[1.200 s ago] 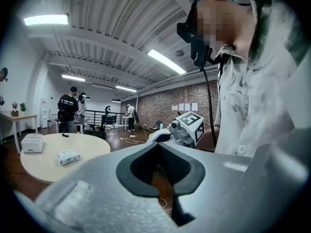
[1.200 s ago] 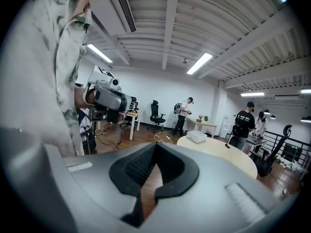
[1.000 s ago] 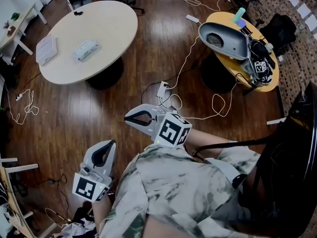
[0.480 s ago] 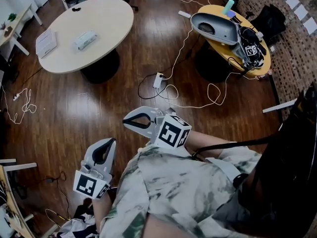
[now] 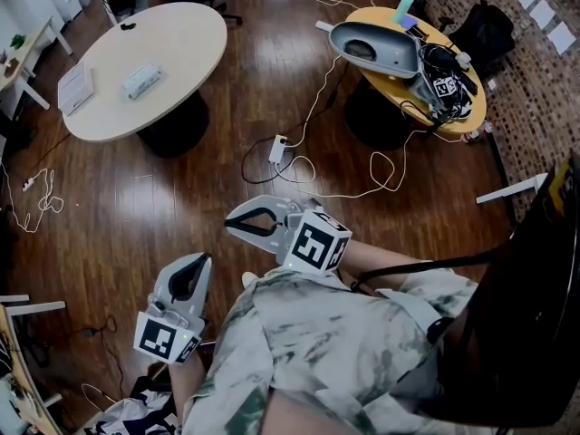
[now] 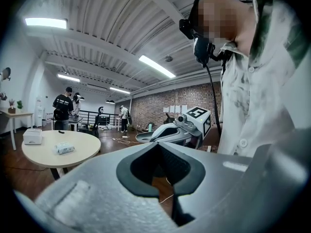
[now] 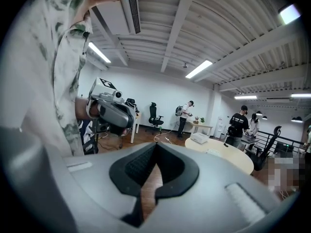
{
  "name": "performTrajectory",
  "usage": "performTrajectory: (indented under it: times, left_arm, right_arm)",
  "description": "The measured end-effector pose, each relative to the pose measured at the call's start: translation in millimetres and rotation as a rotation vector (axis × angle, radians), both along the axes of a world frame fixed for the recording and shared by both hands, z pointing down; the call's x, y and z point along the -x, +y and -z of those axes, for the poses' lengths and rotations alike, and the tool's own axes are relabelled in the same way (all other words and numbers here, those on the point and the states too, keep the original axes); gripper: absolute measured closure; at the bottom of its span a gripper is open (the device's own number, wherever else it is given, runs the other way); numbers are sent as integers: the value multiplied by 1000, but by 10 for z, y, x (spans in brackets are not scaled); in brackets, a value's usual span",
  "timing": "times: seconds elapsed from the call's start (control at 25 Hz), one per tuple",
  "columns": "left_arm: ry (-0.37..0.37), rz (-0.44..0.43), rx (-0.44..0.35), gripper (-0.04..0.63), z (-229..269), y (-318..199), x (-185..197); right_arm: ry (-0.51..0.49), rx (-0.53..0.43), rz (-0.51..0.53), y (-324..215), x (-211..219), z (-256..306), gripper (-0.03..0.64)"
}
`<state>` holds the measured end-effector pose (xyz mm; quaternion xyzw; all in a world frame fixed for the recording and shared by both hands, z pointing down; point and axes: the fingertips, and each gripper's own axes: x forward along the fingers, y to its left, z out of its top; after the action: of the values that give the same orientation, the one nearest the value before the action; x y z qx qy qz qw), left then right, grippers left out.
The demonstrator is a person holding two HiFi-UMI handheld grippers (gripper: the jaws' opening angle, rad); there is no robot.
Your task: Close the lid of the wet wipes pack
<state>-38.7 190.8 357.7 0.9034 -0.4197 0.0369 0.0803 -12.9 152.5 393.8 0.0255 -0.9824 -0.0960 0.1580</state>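
Observation:
The wet wipes pack [image 5: 142, 81] lies on the round beige table [image 5: 181, 39] at the far upper left, well away from both grippers; its lid is too small to make out. It also shows small in the left gripper view, the pack [image 6: 64, 148] on that table [image 6: 82, 154]. My left gripper [image 5: 202, 260] is held low by the person's body, shut and empty. My right gripper [image 5: 230, 220] is just above it, pointing left, also shut on nothing. In each gripper view the jaws meet at the tips, left gripper [image 6: 156, 143] and right gripper [image 7: 156, 144].
A white box [image 5: 75, 87] sits on the same table. An orange round table [image 5: 453, 107] at upper right carries a grey shell [image 5: 376, 48] and another marker-cube gripper. White cables and a power strip [image 5: 276, 148] lie on the wooden floor. Other people stand [image 6: 63, 108] far off.
The head view has shifted: both tables and the floor cables slide up and to the left in frame. Both grippers stay shut and in the same place by the body.

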Motion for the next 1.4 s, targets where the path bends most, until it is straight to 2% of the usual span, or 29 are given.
performTrajectory:
  times: [0.6,1.08,1.4]
  left_arm:
    - [-15,62,12,594,12,173,-1179]
    - [-26,57,12,594,41,499,-1718]
    - [-44,57,1,594,87,732,-1874]
  right_arm:
    - [-19,0,63,190,-1184,6,614]
    - [-39,0,73,521,-1725,49,614]
    - [-44,-3,73,761,-1898,128,614]
